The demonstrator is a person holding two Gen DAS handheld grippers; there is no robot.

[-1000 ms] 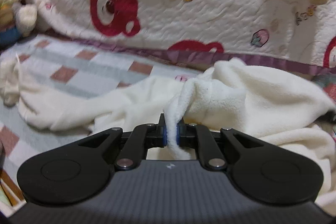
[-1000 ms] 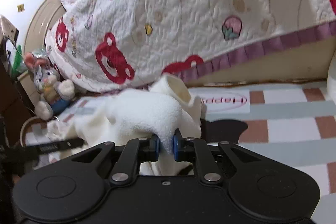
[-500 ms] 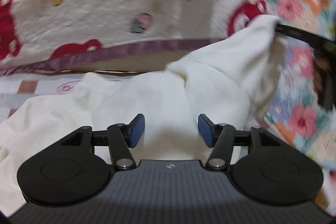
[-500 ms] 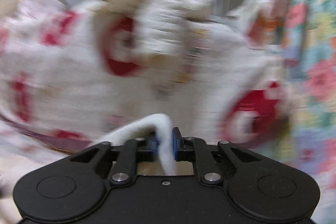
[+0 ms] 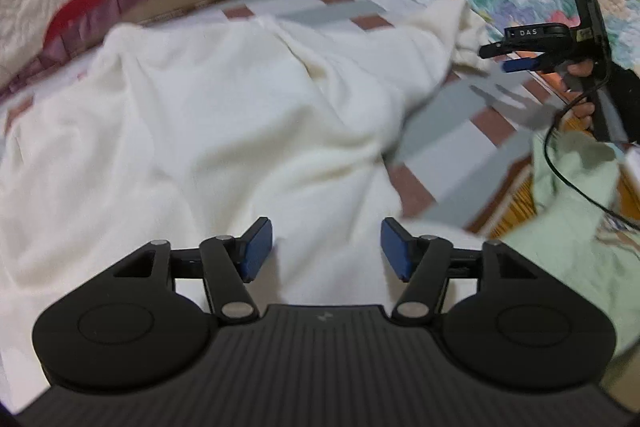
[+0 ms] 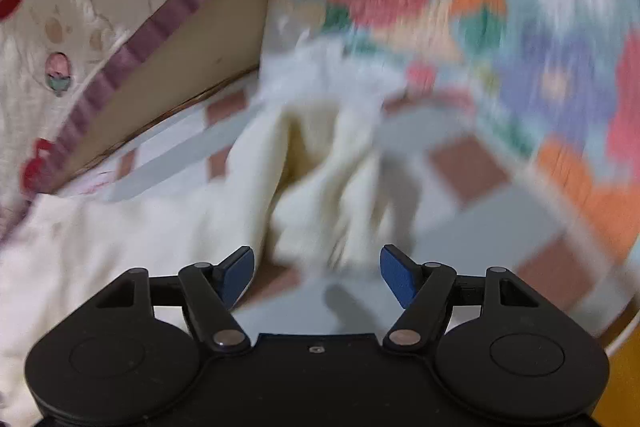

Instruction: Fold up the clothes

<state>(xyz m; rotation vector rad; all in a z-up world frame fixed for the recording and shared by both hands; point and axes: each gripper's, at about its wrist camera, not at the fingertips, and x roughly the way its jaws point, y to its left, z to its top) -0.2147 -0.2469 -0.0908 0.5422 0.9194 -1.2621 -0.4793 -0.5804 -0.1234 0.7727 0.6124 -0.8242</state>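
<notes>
One cream garment (image 5: 224, 115), two quilts, one green cloth (image 5: 576, 211).

A cream-white fleece garment (image 5: 208, 131) lies spread on the checked mat (image 5: 452, 131), rumpled into soft folds. It covers most of the mat's middle and reaches toward the far edge, where grey, white and brown squares show beyond it. One end runs out toward the mat's right side and bunches into a crumpled, gathered tip (image 6: 320, 163). Its nap looks thick and plush.
</notes>
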